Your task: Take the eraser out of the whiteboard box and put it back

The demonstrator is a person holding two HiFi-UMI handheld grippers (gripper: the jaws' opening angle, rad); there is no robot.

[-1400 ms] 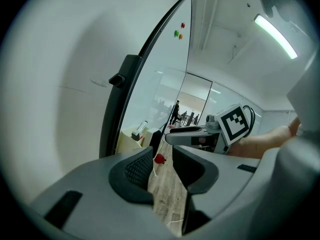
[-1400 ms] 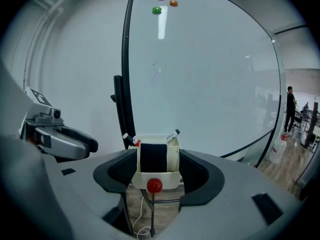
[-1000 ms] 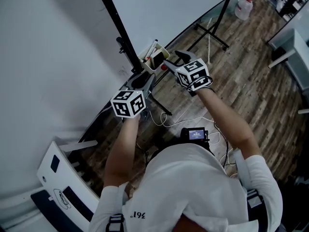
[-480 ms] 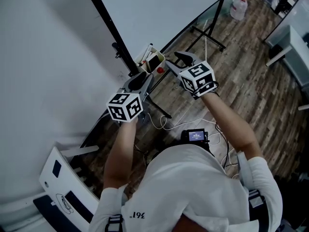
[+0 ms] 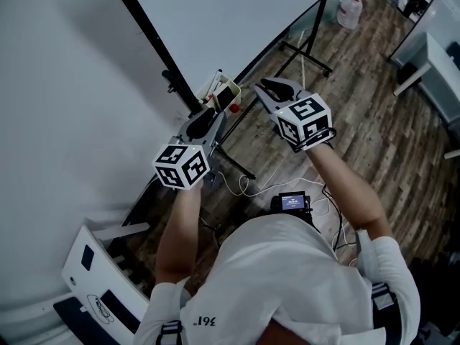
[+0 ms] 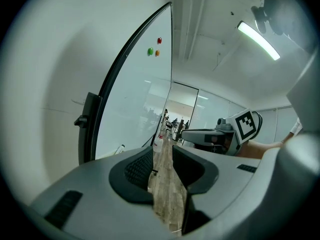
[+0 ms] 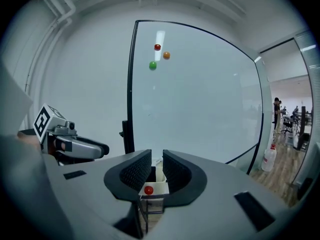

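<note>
Head view: cables [image 5: 241,185] below whiteboard box [image 5: 224,92]; jug [image 5: 350,9] well beyond.

Head view peers steeply down past the person's shoulders [image 5: 287,264], whiteboard [image 5: 237,20] upper centre. Left gripper view runs close along the board, edge-on. Right gripper view faces it squarely, whiteboard box [image 7: 160,186] low centre, and head view shares that. Both gripper views catch the magnets [image 6: 150,51].

Two tongs [image 5: 206,115] [image 5: 264,88], one whiteboard [image 7: 200,94] bearing three magnets [image 7: 157,47], one box [image 5: 224,90]
</note>
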